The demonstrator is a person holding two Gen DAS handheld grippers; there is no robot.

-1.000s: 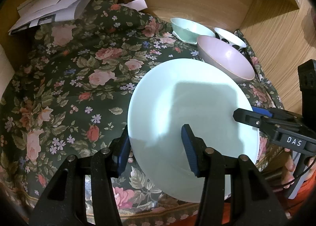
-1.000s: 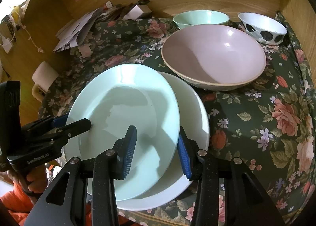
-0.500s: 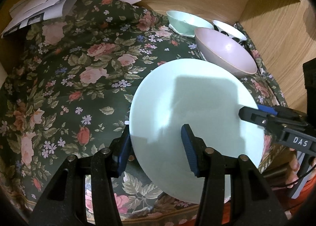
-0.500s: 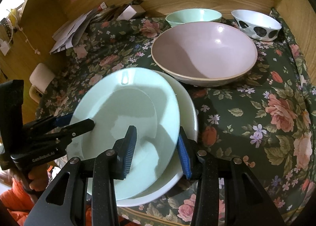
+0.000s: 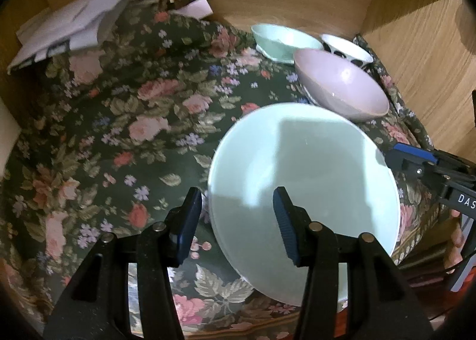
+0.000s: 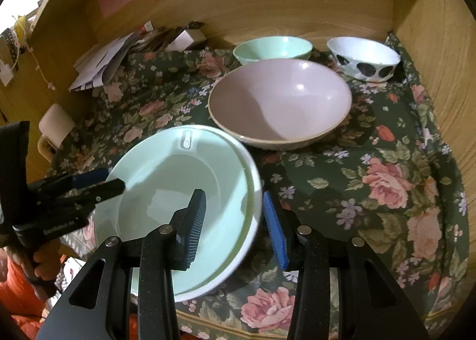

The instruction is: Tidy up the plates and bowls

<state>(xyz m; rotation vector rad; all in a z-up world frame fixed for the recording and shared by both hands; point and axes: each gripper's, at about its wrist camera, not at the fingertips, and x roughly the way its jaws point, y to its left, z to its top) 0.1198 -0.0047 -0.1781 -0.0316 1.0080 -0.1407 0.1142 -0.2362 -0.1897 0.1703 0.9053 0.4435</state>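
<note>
Left-wrist view: left gripper [image 5: 235, 221] straddles the near rim of the mint plate [image 5: 306, 188], apparently grasping it. Right gripper [image 6: 233, 221] clamps both stacked plates' right edge; mint now sits squarer over the white plate [image 6: 253, 239], stack nearly aligned.

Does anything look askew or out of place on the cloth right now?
Only the plates. The mint plate sits slightly off-centre on the white plate, whose rim shows along one side only, and both overhang the front edge of the floral cloth. No chips or spills show. The three bowls stand upright at the back.
</note>
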